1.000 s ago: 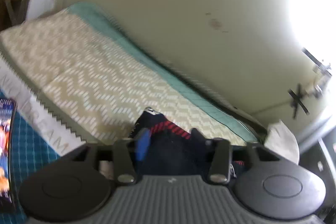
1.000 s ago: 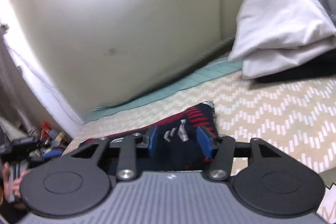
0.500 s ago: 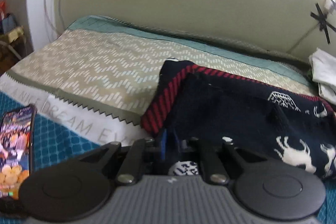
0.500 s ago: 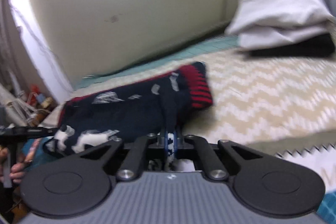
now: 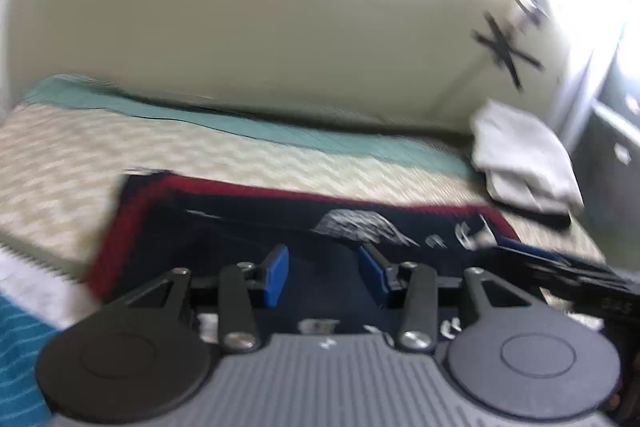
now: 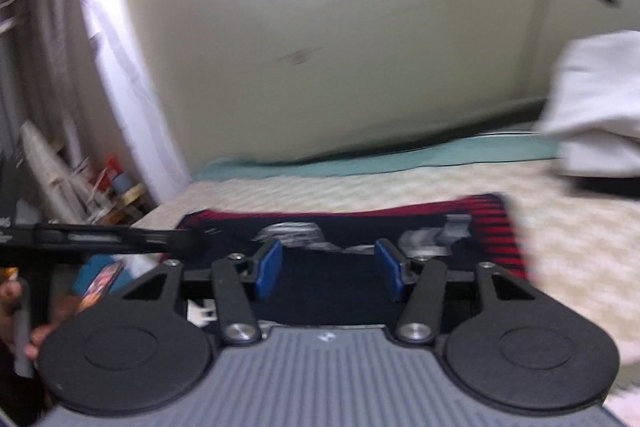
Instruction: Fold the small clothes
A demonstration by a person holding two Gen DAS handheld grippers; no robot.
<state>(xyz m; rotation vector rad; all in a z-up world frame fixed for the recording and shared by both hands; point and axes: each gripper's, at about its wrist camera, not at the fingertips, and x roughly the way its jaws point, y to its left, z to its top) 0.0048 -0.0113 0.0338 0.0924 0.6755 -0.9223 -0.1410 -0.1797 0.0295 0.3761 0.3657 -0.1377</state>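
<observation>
On the bed (image 5: 248, 163) | both jaws opening, clear of the sweater (image 5: 248, 223) | we should regrip edges evenly for a square fold.

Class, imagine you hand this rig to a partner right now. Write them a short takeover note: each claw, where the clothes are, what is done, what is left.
Left claw: jaws opening, nothing pinched; it hangs over the near edge of the dark patterned garment.
Right claw: jaws opening, nothing pinched, over the same garment.
Garment: lies flat on the zigzag bedspread, red-striped bands at both ends.
White folded pile: at the far right of the bed.
Done: garment laid out on the bed.
Left: probably further folds; how many it already has, I cannot tell.
</observation>
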